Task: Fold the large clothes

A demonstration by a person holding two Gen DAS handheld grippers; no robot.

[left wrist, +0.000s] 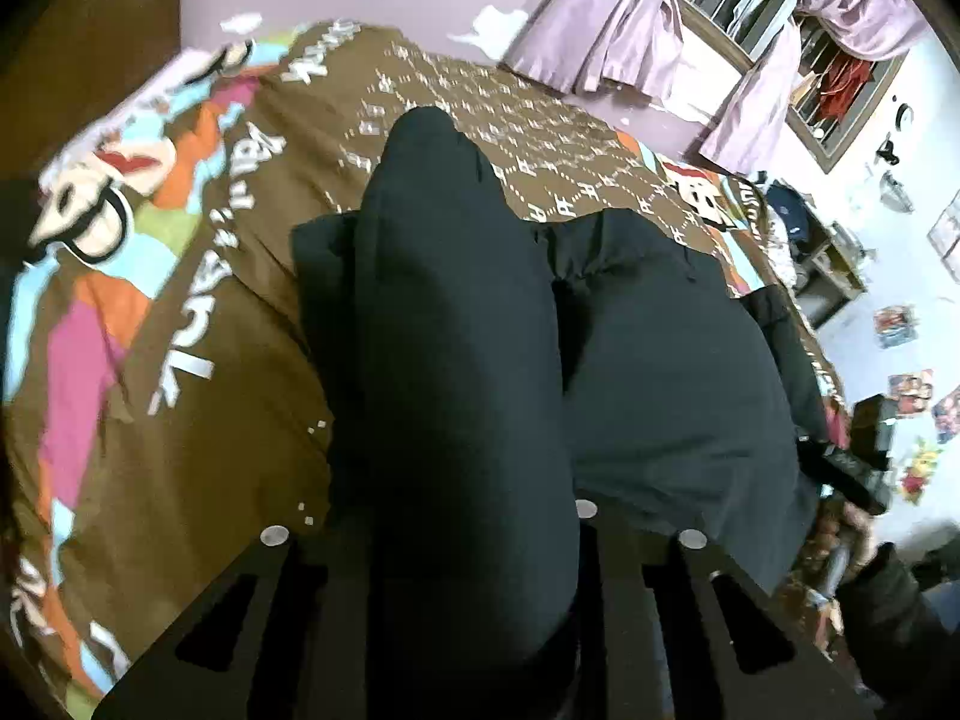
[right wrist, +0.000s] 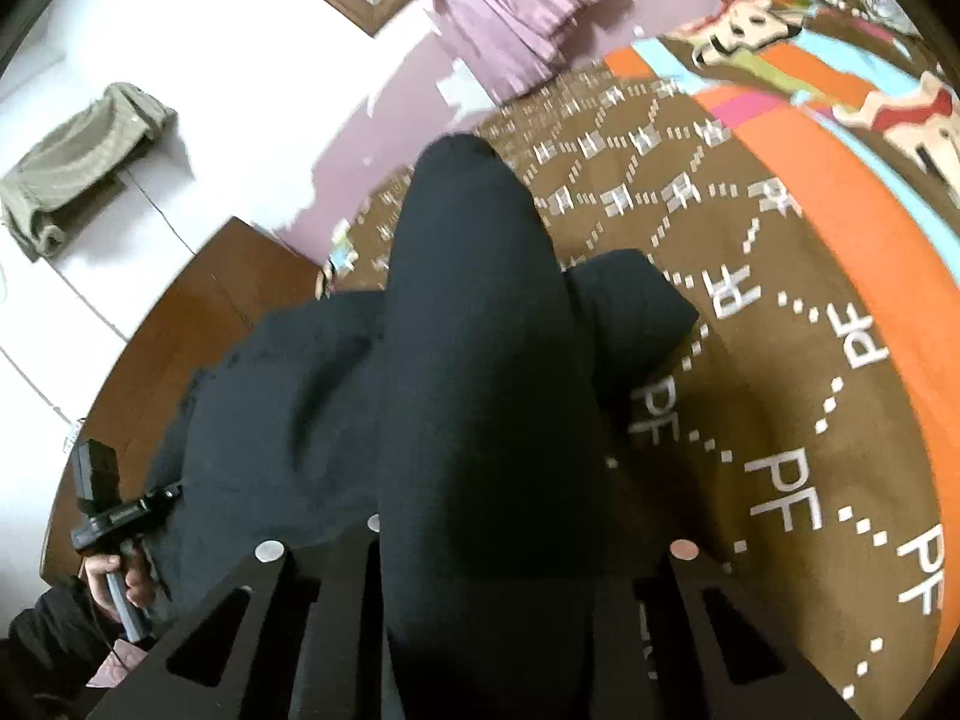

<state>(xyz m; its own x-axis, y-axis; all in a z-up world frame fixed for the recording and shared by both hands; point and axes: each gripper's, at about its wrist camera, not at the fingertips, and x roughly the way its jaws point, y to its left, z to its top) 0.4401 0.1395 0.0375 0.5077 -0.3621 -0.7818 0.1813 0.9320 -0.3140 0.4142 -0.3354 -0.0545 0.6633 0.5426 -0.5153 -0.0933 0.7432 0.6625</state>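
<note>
left claw (left wrist: 474, 618) pinched a bunched fold of the dark garment (left wrist: 660, 360) | right claw (right wrist: 480, 612) pinched another fold of it | garment was lifted at both folds, its rest lay on the brown patterned bedspread (left wrist: 240, 450) | no containers seen

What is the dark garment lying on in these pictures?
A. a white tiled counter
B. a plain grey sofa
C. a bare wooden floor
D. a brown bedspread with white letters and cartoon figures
D: the dark garment rests on the brown bedspread, whose white letters and bright cartoon figures show around it in both wrist views.
</note>
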